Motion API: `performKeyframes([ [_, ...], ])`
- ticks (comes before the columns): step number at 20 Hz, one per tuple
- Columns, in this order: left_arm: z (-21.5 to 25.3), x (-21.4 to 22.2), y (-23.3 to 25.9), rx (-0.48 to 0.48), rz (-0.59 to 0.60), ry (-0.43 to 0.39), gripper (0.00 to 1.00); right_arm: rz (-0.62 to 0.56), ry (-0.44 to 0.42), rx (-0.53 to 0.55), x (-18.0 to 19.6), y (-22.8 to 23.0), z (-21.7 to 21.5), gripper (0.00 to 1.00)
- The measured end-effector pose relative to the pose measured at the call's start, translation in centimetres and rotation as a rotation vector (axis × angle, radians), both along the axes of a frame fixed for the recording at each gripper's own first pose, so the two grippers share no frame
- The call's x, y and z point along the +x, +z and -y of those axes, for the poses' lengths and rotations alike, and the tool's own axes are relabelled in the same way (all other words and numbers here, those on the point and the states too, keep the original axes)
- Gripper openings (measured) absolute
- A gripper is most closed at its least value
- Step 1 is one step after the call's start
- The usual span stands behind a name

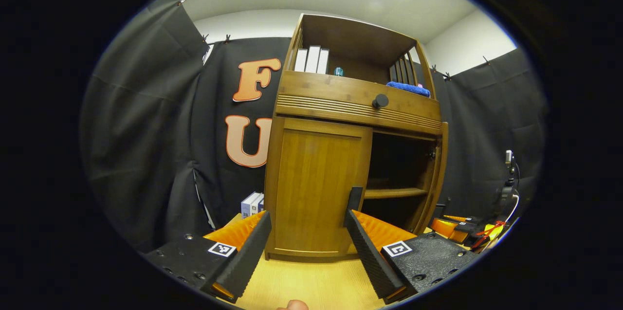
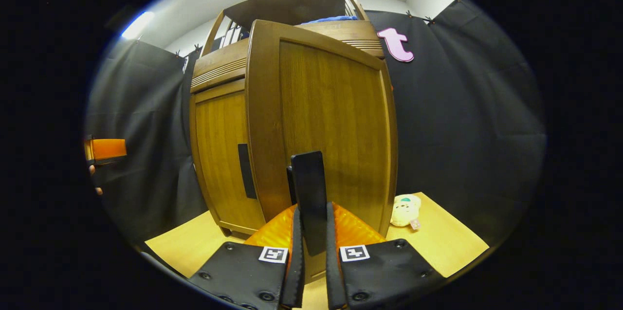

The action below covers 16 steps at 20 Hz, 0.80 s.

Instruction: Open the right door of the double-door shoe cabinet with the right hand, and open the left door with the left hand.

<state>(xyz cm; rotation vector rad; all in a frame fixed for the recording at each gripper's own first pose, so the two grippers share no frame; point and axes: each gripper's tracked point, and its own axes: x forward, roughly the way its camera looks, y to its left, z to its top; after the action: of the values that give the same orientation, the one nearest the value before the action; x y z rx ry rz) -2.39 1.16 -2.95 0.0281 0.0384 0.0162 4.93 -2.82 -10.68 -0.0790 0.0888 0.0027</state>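
Left gripper view: the left gripper (image 1: 307,232), jaws spread wide and holding nothing, faces the closed left door (image 1: 316,188) near its dark handle (image 1: 354,199), with the right compartment (image 1: 401,178) of the shoe cabinet (image 1: 355,100) exposed. Right gripper view: the right gripper (image 2: 311,225) is clamped on the handle of the right door (image 2: 331,125), swung open toward the camera; a plush toy (image 2: 405,210) lies on the table (image 2: 438,246) to its right.

The left gripper view looks from low, slightly upward, at the front of the shoe cabinet (image 1: 340,154), from a short way off. The right gripper view looks from low at the open right door (image 2: 326,120), very near it. Both views share the cabinet's closed left door (image 1: 316,188) and top shelf.
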Motion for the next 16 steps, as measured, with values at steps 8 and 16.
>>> performKeyframes([
  [8,3.4,1.0,-0.5,-0.009,-0.012,-0.042,0.92,-0.016,-0.022,0.013,-2.7,0.0,2.8,0.29],
  [16,6.2,2.8,-1.3,-0.009,-0.011,-0.066,0.92,0.006,-0.062,0.012,-4.4,0.9,6.0,0.07],
])
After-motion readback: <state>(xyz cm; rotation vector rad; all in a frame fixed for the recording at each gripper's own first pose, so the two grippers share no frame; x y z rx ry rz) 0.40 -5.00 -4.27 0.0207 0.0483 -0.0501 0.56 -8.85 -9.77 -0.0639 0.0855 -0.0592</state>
